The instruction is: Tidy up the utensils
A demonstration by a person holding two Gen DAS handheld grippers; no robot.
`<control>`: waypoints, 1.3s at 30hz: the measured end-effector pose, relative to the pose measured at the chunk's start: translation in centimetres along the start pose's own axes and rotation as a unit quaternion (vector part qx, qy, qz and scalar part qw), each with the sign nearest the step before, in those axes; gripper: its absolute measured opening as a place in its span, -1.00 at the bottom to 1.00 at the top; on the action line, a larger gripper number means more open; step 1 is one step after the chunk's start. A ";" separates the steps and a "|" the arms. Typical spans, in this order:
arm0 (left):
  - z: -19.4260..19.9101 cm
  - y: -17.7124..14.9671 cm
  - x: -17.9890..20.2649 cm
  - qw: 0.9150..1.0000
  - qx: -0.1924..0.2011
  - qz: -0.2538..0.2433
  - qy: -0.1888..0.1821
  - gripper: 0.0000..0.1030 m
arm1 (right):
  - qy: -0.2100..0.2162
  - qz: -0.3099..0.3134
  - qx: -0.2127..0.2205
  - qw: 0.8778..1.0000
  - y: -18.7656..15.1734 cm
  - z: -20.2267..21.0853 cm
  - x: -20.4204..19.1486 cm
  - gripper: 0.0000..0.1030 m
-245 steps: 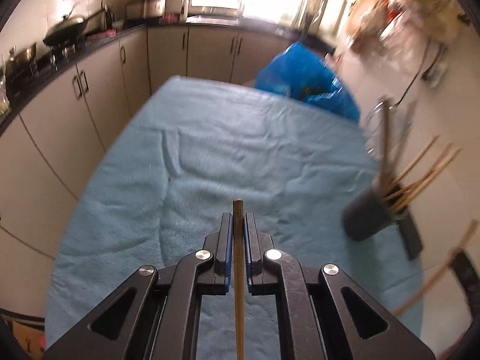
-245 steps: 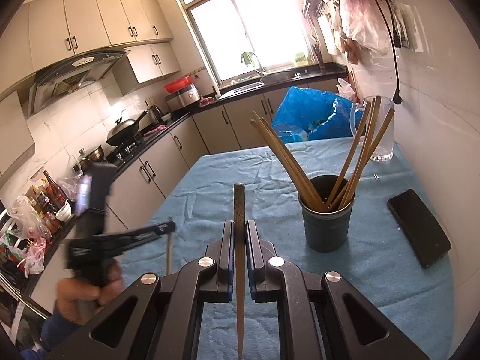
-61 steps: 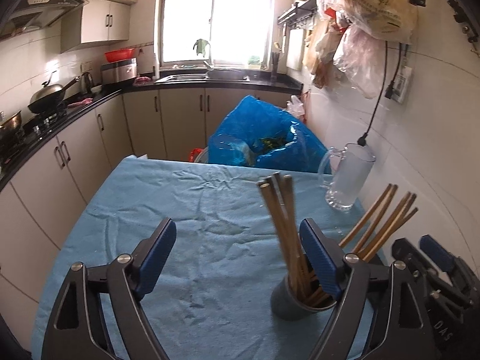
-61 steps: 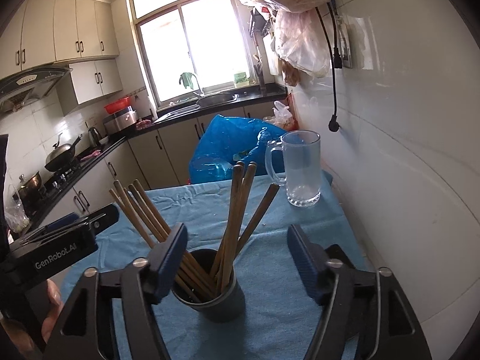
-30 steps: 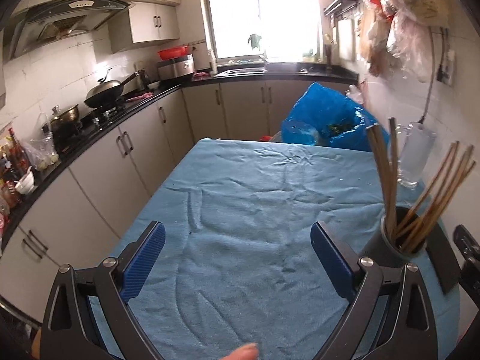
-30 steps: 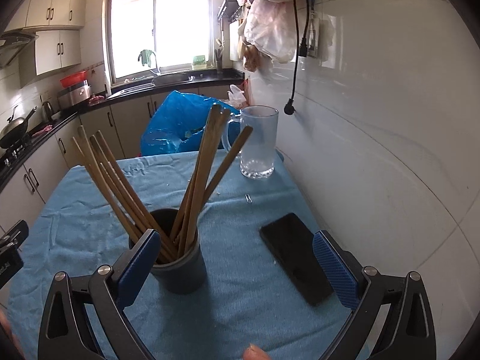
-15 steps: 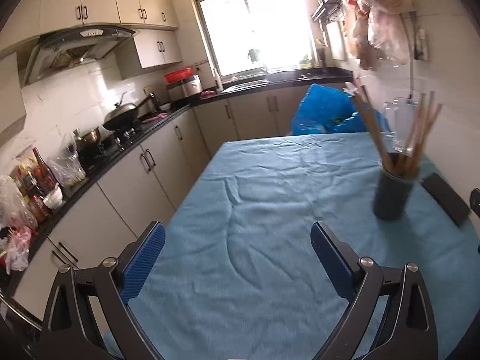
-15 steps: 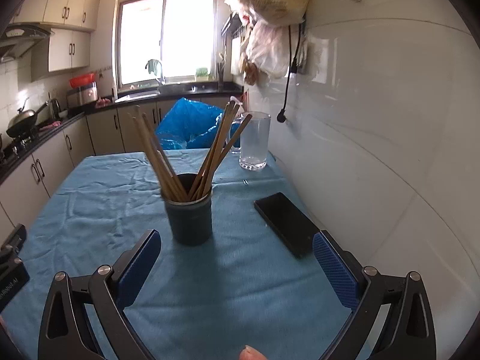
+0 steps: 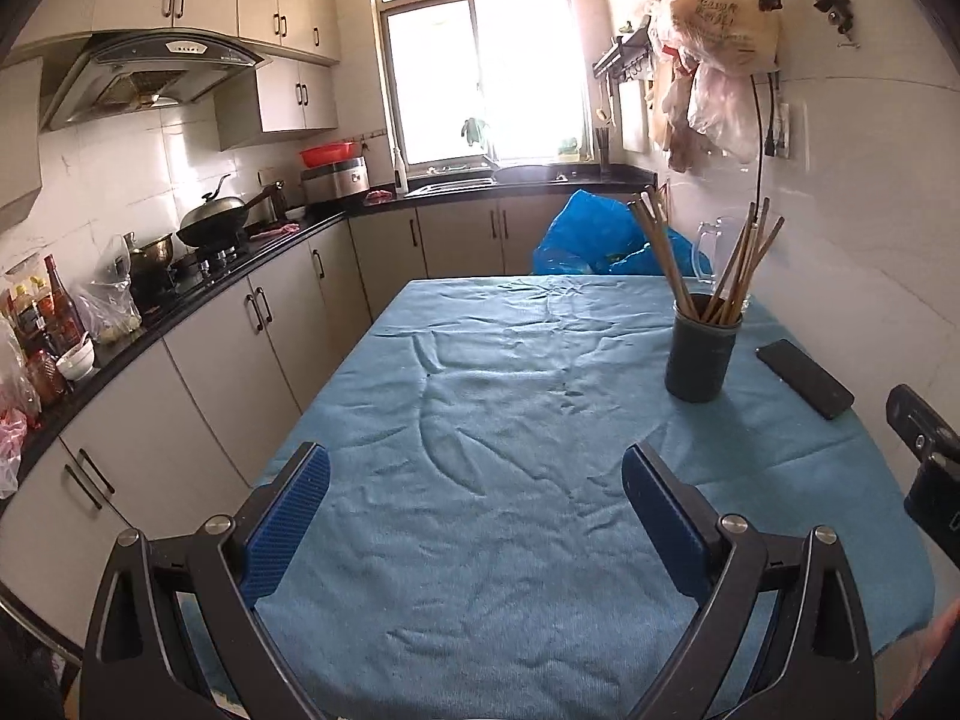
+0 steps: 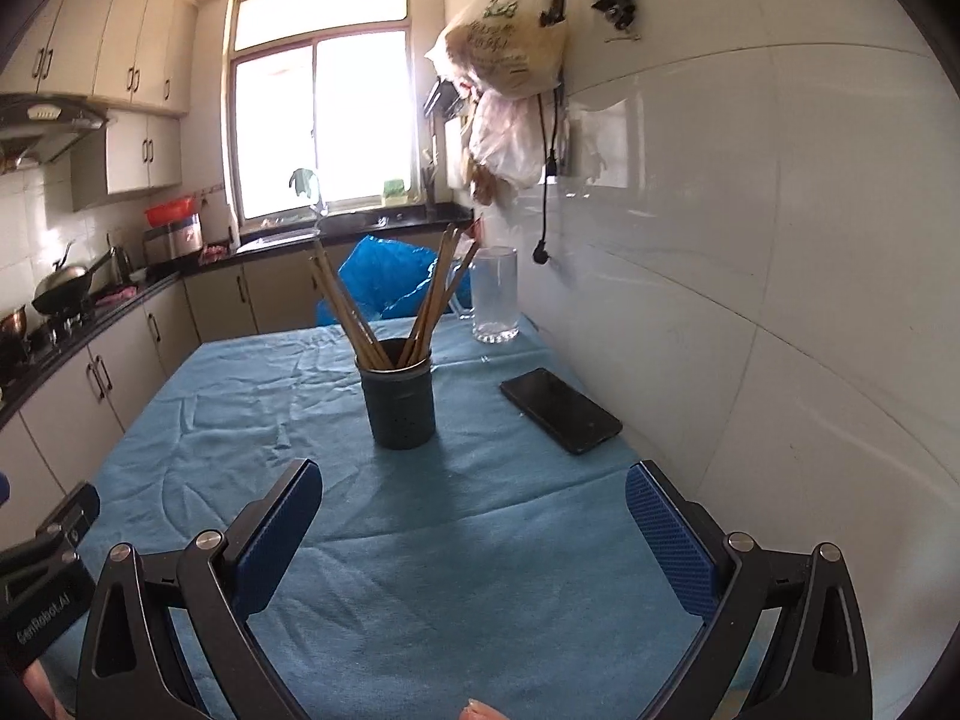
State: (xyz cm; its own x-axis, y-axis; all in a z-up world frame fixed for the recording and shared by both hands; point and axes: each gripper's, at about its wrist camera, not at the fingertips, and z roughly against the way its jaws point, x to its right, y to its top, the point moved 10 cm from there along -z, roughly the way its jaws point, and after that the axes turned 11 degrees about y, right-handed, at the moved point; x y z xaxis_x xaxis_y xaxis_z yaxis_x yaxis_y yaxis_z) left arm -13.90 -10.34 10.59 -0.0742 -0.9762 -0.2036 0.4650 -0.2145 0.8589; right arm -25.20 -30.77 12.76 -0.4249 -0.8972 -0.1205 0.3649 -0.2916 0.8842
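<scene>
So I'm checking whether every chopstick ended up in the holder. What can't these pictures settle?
- Chopsticks: right wrist view, they overlap in bunches; no exact count.
- Holder inside: both views, rim hides the lower ends.
- Table near edge: cut off by the frames and gripper bodies.
- Floor: out of view.

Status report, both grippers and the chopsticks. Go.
Left hand-held gripper open, empty. Right hand-held gripper open, empty. Chopsticks all standing in dark cup on blue cloth. Phone lies beside cup, apart; nothing blocking.
</scene>
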 end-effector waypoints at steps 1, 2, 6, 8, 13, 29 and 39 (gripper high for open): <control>0.0 -0.1 0.1 1.000 -0.001 -0.001 -0.002 0.89 | 0.004 -0.004 0.001 1.000 -0.3 0.1 -0.1 1.00; 0.0 -0.3 0.2 1.000 -0.003 -0.002 -0.004 0.89 | 0.008 -0.003 -0.002 1.000 -0.5 0.0 -0.4 1.00; -0.4 -0.8 0.3 1.000 -0.009 -0.006 0.003 0.89 | 0.008 0.009 -0.013 1.000 -1.1 -0.4 -0.9 1.00; -0.6 -0.9 0.2 1.000 -0.013 -0.005 0.004 0.89 | 0.007 0.007 -0.011 1.000 -1.0 -0.4 -0.8 1.00; -1.5 -1.1 -0.1 1.000 -0.025 0.000 0.009 0.89 | 0.004 0.002 -0.011 1.000 -1.0 -0.6 -0.4 1.00; -3.5 -1.8 0.6 0.999 -0.049 -0.006 0.004 0.89 | 0.000 0.002 -0.033 0.999 -1.4 -2.2 -0.3 1.00; -4.8 -2.3 1.1 0.998 -0.063 -0.013 0.005 0.89 | -0.002 0.004 -0.053 0.999 -2.2 -3.9 -0.3 1.00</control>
State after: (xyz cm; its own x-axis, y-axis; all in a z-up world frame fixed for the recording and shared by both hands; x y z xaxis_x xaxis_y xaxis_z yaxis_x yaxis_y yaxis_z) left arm -10.80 -10.77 6.14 -0.0790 -0.9700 -0.2301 0.5700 -0.2333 0.7878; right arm -22.62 -31.16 9.05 -0.4254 -0.8981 -0.1118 0.4530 -0.3183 0.8328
